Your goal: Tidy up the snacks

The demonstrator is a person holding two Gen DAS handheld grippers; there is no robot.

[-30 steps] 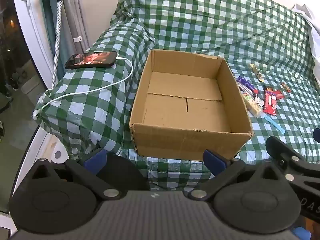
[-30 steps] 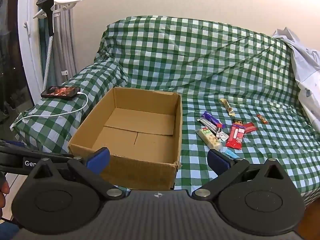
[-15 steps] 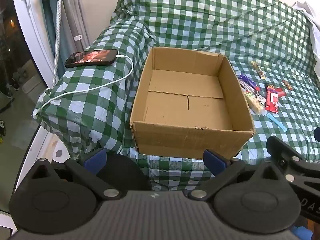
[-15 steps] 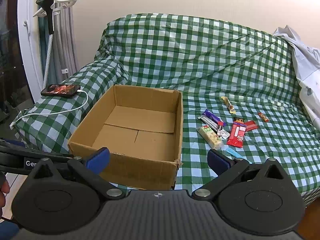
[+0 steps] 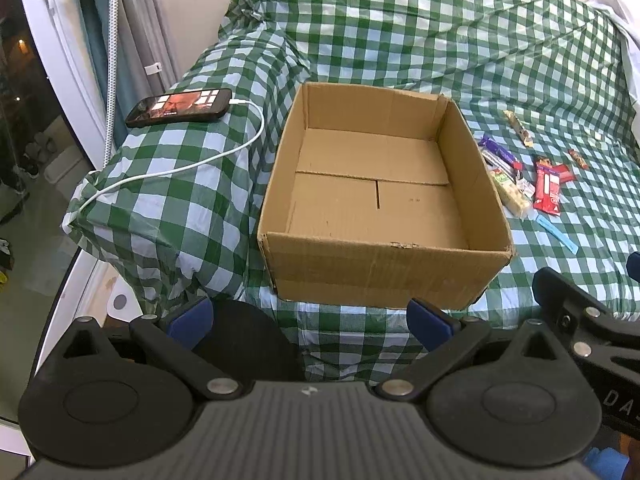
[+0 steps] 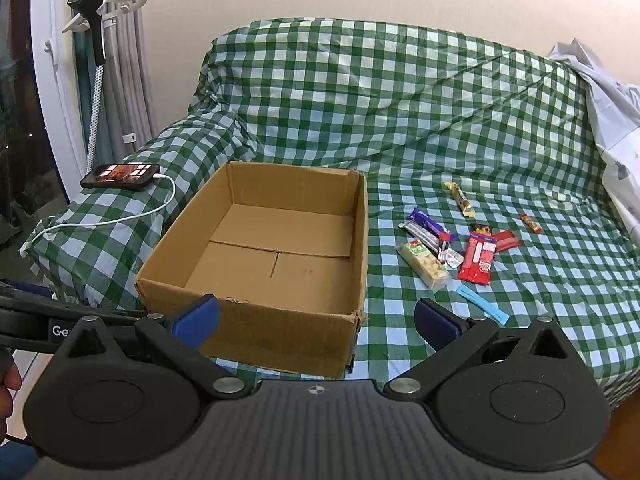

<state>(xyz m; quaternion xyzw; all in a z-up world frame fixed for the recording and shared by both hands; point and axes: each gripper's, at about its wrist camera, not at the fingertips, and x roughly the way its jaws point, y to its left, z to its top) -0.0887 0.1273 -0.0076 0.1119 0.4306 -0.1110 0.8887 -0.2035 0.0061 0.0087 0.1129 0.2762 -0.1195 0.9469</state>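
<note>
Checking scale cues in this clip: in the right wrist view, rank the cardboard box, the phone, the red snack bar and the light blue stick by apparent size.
1. cardboard box, by far
2. phone
3. red snack bar, close to the phone, which lies farther away, so that pair is unsure
4. light blue stick, the thinnest

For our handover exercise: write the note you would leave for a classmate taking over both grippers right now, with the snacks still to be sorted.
Left gripper: open, empty, held in front of the box.
Right gripper: open, empty, also short of the box's near edge.
Box: on the checked cover, nothing inside.
Snacks: loose on the cover to the right of the box, among them a red bar, a purple bar and a blue stick.
Done: nothing packed.
Left: move every snack into the box. Avoid the phone and its cable on the armrest.
</note>
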